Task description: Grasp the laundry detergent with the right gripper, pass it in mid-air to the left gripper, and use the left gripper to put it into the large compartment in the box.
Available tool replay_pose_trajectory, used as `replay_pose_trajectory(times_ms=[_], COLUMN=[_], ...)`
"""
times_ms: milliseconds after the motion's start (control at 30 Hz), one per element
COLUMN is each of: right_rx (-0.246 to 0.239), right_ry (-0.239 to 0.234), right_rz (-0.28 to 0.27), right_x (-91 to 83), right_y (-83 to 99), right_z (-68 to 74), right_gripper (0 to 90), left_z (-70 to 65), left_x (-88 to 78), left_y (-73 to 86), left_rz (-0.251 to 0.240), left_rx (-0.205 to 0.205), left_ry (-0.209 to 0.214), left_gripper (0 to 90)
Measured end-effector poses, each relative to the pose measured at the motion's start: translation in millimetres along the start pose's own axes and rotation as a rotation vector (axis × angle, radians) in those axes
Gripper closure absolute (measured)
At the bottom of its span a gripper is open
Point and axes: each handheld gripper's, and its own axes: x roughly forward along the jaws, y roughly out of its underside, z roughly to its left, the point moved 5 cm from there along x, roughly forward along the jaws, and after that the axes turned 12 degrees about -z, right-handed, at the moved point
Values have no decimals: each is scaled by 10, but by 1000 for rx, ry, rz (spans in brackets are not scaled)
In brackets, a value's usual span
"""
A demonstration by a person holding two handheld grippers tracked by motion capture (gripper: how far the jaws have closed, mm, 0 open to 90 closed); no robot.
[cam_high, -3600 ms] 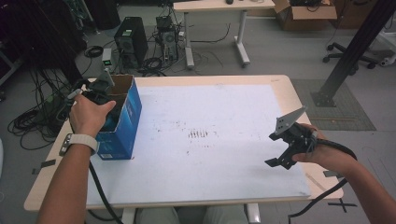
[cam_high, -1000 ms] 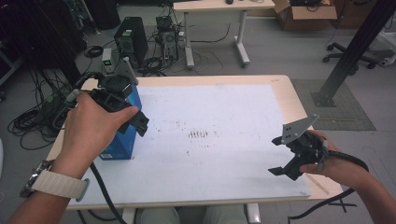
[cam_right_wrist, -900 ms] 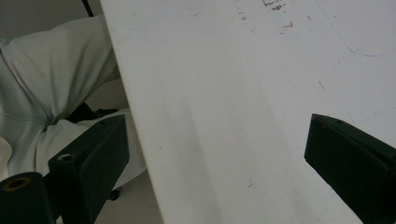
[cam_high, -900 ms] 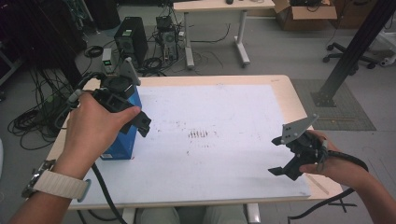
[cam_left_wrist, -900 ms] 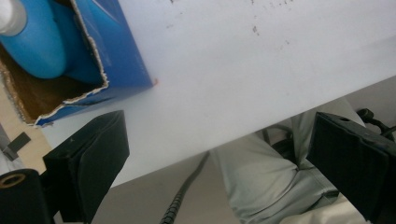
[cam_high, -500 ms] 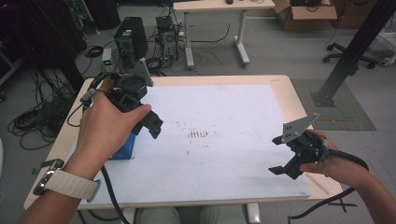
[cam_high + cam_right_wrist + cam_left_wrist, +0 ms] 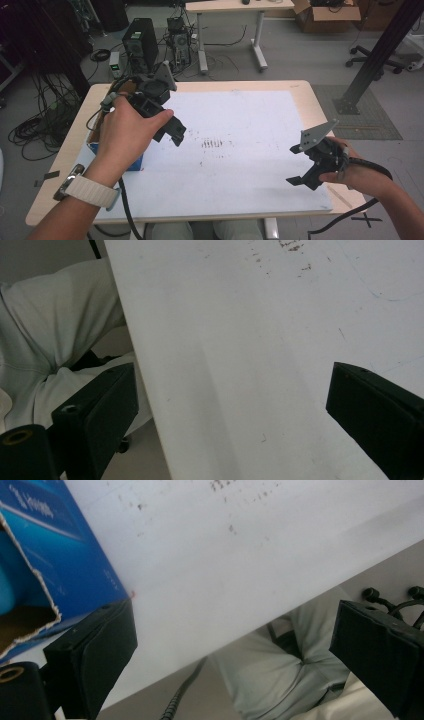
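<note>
A blue cardboard box [image 7: 134, 163] with an open, torn top stands at the table's left side, mostly hidden behind the person's left hand. My left gripper [image 7: 172, 132] is held above the table just right of the box, with nothing between its jaws. In the left gripper view the jaws stand wide apart, so the left gripper [image 7: 235, 665] is open, with the blue box [image 7: 65, 555] at upper left. My right gripper [image 7: 296, 165] hovers near the front right corner, open and empty. The right gripper [image 7: 235, 415] looks down on the bare white sheet [image 7: 260, 340].
A white sheet [image 7: 250, 125] covers most of the wooden table [image 7: 310, 95], with dark smudges [image 7: 212, 144] near its middle. Behind the table are a computer tower [image 7: 141, 47], cables, another desk [image 7: 230, 7] and a cardboard box [image 7: 325, 10]. The person's lap [image 7: 280, 660] lies below the front edge.
My left gripper has lifted away from the blue box and swung right over the white sheet. The right gripper has sunk slightly toward the front edge, still open.
</note>
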Motion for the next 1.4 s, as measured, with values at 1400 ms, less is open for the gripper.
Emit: replay_pose_trajectory(times_ms=[1400], right_rx=[-2], right_ry=[-10], right_rz=[9], right_x=[44], right_y=[-21], right_z=[-32], right_gripper=[64], left_z=[-173], left_x=[147], left_y=[-171], left_rz=[-64], left_rx=[35], left_ry=[52], left_gripper=[52])
